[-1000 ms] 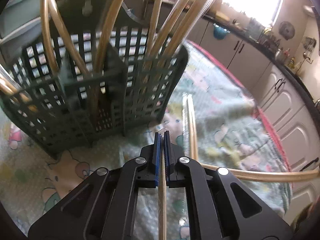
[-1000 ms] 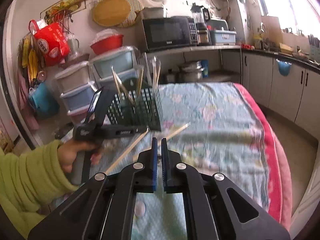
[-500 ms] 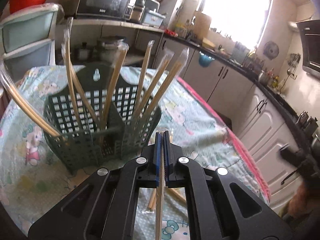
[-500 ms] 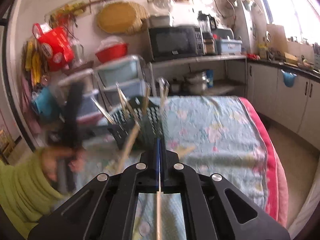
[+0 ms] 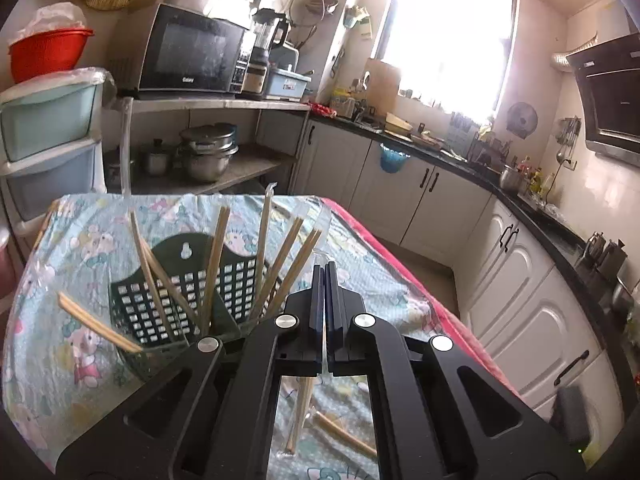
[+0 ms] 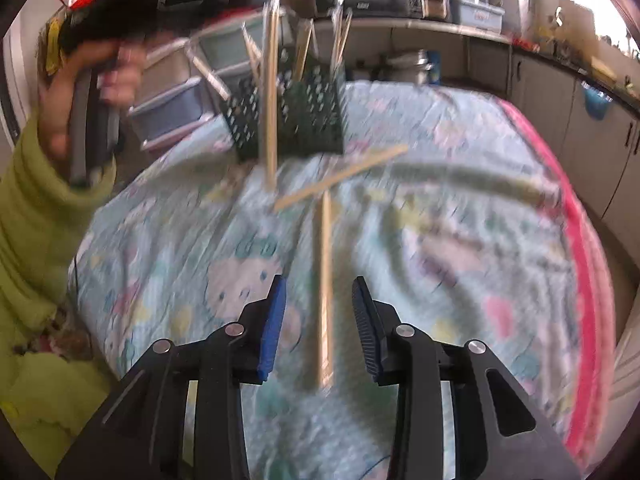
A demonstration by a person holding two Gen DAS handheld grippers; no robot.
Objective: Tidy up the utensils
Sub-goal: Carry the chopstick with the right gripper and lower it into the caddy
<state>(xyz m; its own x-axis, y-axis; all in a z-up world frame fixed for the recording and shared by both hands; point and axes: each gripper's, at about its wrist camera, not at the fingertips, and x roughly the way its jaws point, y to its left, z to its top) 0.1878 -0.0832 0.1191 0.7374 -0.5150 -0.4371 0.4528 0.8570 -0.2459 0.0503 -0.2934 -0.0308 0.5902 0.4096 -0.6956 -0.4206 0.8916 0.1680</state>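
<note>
A dark green slotted utensil basket [image 5: 168, 300] [image 6: 308, 120] stands on the cloth-covered table and holds several wrapped wooden chopstick pairs [image 5: 216, 264]. My left gripper [image 5: 324, 280] is shut on a wrapped chopstick pair [image 5: 300, 412], raised above the basket's right side; in the right wrist view the pair [image 6: 271, 92] hangs upright. My right gripper [image 6: 320, 312] is open, low over the table, with a loose chopstick pair [image 6: 326, 288] lying between its fingers. Another pair [image 6: 340, 178] lies crosswise beyond it.
The table carries a pale cartoon-print cloth [image 6: 460, 240] with a pink edge [image 6: 592, 240] on the right. Plastic drawers [image 5: 44, 148] stand left of the table. A shelf with microwave [image 5: 188, 56] and pots is behind. White cabinets [image 5: 520, 300] run along the right.
My left gripper has risen from table level to above the basket with the chopstick pair. My right gripper has opened and dropped toward the loose pair on the table.
</note>
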